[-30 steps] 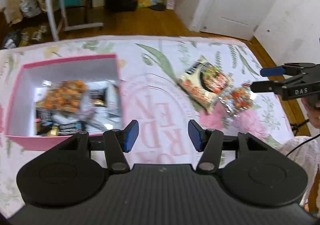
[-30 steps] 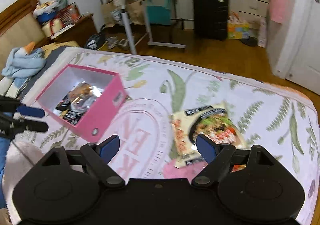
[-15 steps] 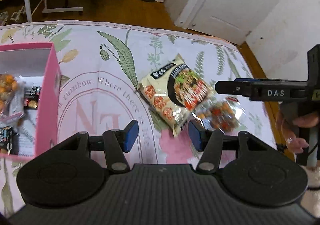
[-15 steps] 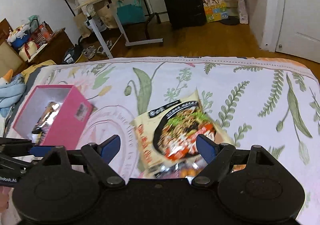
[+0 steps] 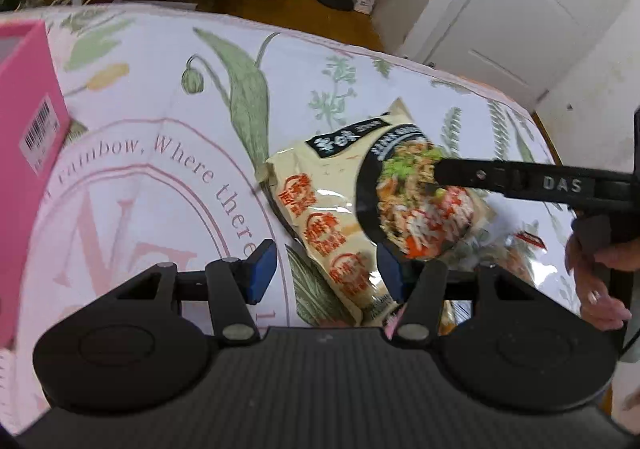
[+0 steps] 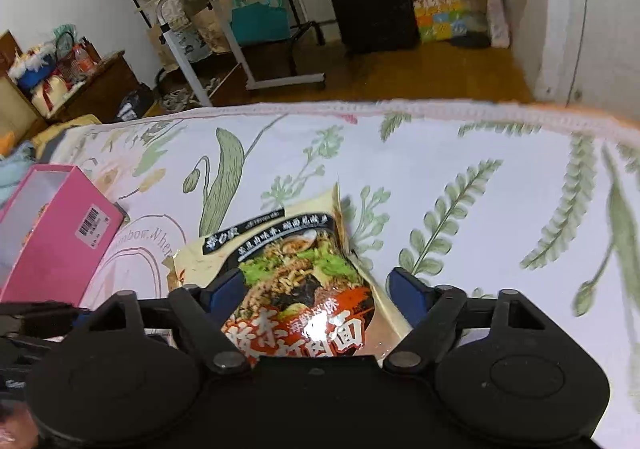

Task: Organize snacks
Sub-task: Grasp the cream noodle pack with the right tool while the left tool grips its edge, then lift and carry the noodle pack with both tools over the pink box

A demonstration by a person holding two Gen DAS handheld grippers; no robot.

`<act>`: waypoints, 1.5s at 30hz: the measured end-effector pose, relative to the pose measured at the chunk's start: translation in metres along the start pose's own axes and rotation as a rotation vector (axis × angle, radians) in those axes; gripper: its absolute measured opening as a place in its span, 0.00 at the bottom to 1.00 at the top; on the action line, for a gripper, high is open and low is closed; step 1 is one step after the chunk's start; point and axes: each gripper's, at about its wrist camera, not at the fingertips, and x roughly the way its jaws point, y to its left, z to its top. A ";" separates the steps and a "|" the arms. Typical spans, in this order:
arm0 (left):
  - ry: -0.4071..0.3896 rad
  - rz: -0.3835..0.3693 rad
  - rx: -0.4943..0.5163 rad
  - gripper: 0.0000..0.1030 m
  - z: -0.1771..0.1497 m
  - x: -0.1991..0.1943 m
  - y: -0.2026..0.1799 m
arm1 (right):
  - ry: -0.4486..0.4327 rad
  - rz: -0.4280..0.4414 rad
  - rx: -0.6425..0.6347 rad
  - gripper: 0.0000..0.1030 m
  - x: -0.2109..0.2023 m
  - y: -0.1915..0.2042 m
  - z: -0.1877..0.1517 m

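Pink box [image 6: 52, 233] sitting at far left on floral bedspread [image 6: 460, 185]. Left gripper [image 5: 324, 273] hovering w/ jaws partway apart, noodle packet [image 5: 360, 217] corner between pads, not pinched. Right gripper [image 6: 320, 289] straddling the packet mid-bed, jaws wide & just been closing, pads not pressing yet.

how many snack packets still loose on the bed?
2: a noodle packet between the right gripper's fingers, and a clear snack bag partly under its right edge. Others may be hidden.
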 end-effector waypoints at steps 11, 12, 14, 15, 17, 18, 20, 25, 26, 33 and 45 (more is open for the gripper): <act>0.013 -0.113 -0.075 0.48 -0.008 0.023 0.013 | 0.042 0.141 0.091 0.73 0.019 -0.034 -0.006; 0.028 -0.134 -0.096 0.47 -0.007 0.025 0.015 | 0.063 0.157 0.096 0.62 0.019 -0.032 -0.006; 0.049 -0.177 -0.155 0.44 -0.007 0.028 0.021 | 0.067 0.138 0.060 0.60 0.014 -0.022 -0.007; 0.055 -0.187 -0.177 0.44 -0.006 0.030 0.025 | 0.080 0.120 0.004 0.60 0.011 -0.013 -0.009; 0.058 -0.199 -0.203 0.44 -0.006 0.031 0.030 | 0.103 0.120 -0.057 0.60 0.007 -0.002 -0.012; 0.055 -0.199 -0.210 0.44 -0.006 0.031 0.031 | 0.119 0.131 -0.072 0.60 0.007 0.000 -0.015; 0.051 -0.190 -0.217 0.45 -0.003 0.032 0.034 | 0.140 0.138 -0.097 0.61 0.008 0.004 -0.019; 0.095 -0.167 -0.148 0.49 0.010 0.041 0.023 | 0.145 0.125 -0.001 0.70 0.020 -0.007 -0.015; 0.086 -0.160 -0.135 0.49 0.011 0.041 0.020 | 0.139 0.129 0.008 0.74 0.023 -0.007 -0.015; 0.076 -0.181 -0.060 0.49 0.011 0.039 0.016 | 0.153 0.126 -0.011 0.74 0.023 0.001 -0.016; 0.164 -0.163 -0.014 0.49 0.013 0.029 0.011 | 0.153 0.044 -0.029 0.68 0.009 0.030 -0.021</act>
